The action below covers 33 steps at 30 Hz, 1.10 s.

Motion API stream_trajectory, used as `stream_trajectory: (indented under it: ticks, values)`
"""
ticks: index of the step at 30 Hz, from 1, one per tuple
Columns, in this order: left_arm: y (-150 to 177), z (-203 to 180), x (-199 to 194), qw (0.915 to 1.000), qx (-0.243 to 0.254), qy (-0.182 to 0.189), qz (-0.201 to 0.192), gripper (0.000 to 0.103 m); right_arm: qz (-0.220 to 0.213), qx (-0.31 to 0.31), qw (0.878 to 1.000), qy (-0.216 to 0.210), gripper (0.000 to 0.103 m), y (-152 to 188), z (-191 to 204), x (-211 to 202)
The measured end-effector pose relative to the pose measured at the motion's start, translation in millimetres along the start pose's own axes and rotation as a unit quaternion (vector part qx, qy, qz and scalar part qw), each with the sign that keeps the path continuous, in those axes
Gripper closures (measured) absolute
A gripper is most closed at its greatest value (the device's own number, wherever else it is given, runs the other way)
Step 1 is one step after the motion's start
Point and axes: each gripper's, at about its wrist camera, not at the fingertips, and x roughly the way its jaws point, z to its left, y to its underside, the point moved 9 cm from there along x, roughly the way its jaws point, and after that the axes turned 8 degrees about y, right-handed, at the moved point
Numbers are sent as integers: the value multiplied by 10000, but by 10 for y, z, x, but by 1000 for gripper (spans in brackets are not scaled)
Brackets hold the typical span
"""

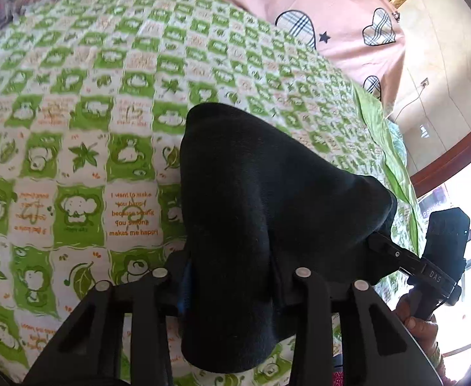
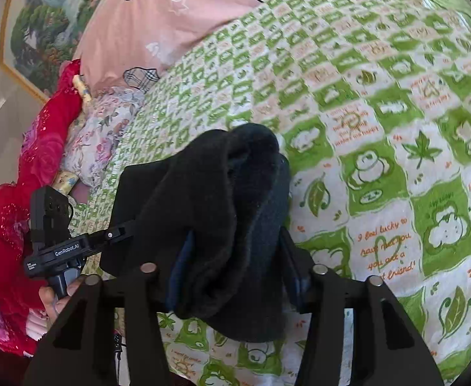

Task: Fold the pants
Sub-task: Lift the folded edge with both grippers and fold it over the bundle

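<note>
1. The left gripper (image 1: 235,276) is clamped on a thick bunch of the black pants (image 1: 254,199); the fabric fills the gap between its fingers and spills over both sides of them.
2. In the left wrist view the pants hang in the air above the bed, draped from the left gripper across to the right gripper (image 1: 377,241), which enters from the right with the person's right hand (image 1: 419,318) on its handle.
3. The right gripper is likewise closed on the pants, a rolled, folded wad of black cloth pinched between its fingers in the right wrist view (image 2: 232,276).
4. From that view the left gripper (image 2: 122,228) shows at the left, gripping the other end of the same garment, with the left hand (image 2: 55,299) below it.
5. Beneath the pants lies a bedspread (image 1: 74,148) printed in green and white squares with leaves, cartoon animals and orange writing.
6. A pink quilt (image 2: 171,25) with plaid hearts lies at the far end of the bed.
7. Red flowered fabric (image 2: 42,148) is heaped at the bed's edge, with a framed landscape picture (image 2: 42,25) on the wall behind.
</note>
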Motion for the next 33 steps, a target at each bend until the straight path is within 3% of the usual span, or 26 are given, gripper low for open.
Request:
stream_trajectory:
  ticks: [4, 13, 20, 33]
  values:
    - [-103, -96, -179, 9997, 0, 64, -234, 69, -168, -119, 9998, -64, 56, -95, 113, -85]
    - [-619, 27, -534, 9961, 173, -334, -795, 69, -438, -482, 9972, -378, 56, -618, 524, 59]
    - [-1011, 355, -575, 9939, 15, -607, -924, 69, -398, -635, 9958, -532, 56, -999, 774, 458]
    - [-1270, 699, -498, 9906, -60, -1001, -935, 69, -141, -758, 9954, -566, 56, -1250, 921, 929]
